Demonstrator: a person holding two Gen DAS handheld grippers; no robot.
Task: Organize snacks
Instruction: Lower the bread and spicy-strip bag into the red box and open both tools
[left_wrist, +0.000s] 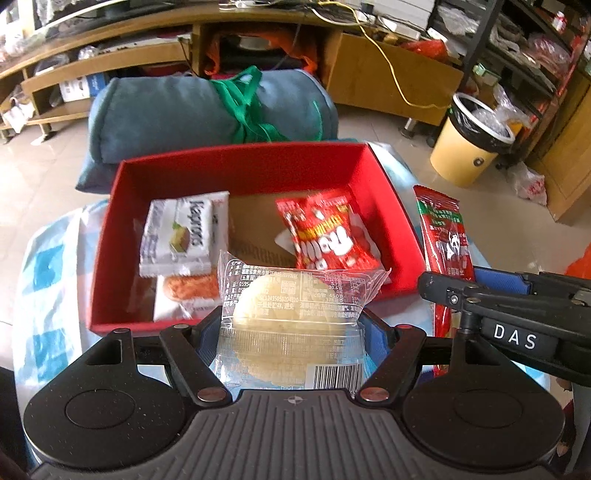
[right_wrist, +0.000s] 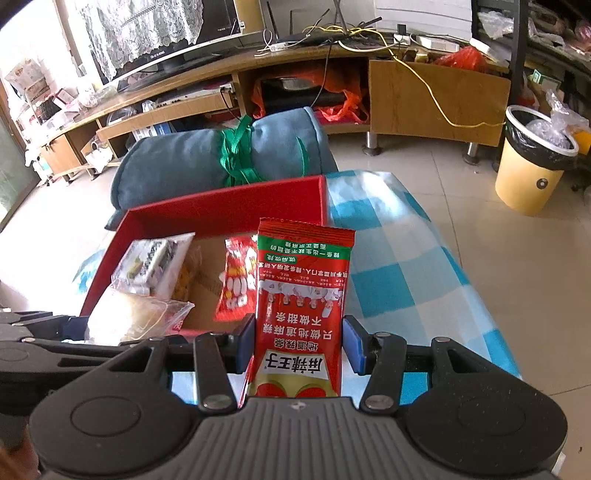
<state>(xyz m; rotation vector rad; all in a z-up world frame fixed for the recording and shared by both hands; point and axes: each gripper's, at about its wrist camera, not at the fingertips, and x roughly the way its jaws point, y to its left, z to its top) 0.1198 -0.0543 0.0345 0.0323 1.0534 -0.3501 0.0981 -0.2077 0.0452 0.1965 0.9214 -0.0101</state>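
Observation:
My left gripper (left_wrist: 291, 332) is shut on a clear-wrapped round pastry (left_wrist: 291, 317), held just in front of the near wall of the red box (left_wrist: 110, 236). The box holds a white wafer pack (left_wrist: 181, 236), an orange-printed pack (left_wrist: 188, 295) and a red candy bag (left_wrist: 328, 232). My right gripper (right_wrist: 301, 343) is shut on a long red spicy-strip packet (right_wrist: 301, 295), upright, at the box's right side. That packet (left_wrist: 443, 229) and the right gripper also show in the left wrist view. The pastry (right_wrist: 129, 317) and the box (right_wrist: 221, 210) show in the right wrist view.
The box stands on a small table with a blue-and-white checked cloth (right_wrist: 388, 258). A rolled blue blanket (left_wrist: 207, 110) tied with green ribbon lies behind it. A yellow bin (left_wrist: 469, 140) stands on the tiled floor at right. A long wooden TV unit (right_wrist: 332, 62) lines the far wall.

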